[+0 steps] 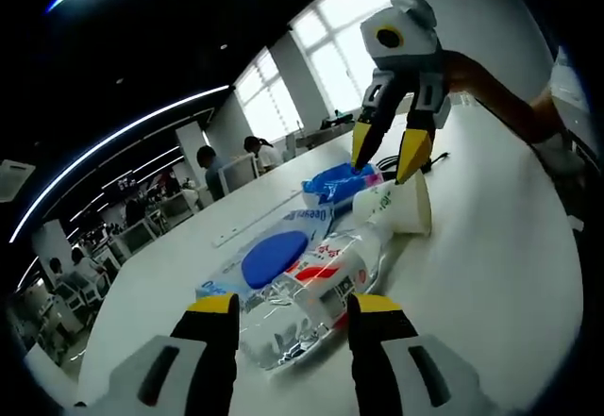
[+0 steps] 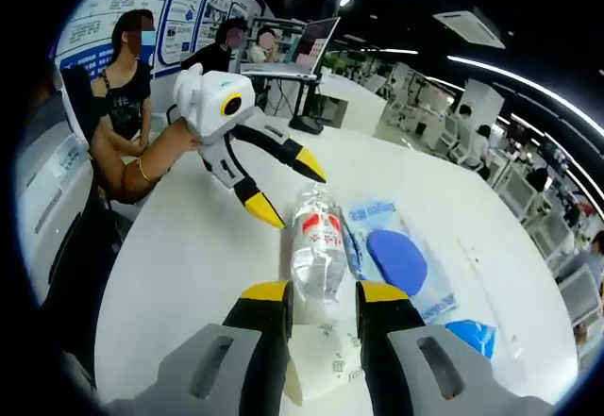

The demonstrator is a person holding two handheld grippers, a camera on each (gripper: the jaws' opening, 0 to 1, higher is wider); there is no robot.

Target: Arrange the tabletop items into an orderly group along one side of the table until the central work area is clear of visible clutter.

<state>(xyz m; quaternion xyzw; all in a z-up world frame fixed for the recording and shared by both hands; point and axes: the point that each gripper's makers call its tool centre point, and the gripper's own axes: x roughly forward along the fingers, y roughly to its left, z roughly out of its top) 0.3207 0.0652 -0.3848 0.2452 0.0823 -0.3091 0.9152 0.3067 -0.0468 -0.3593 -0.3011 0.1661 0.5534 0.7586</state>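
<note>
Since the clear plastic water bottle (image 2: 316,251) lies lengthwise straight ahead, your open, empty right gripper (image 2: 324,293) is nearer.

The left gripper (image 1: 291,310) was held low with its yellow-tipped jaws parted. The right gripper (image 1: 387,152) was poised opposite it, tips pointed downward, jaws spread wide. A bare forearm (image 1: 495,95) was extended behind the right gripper.
</note>
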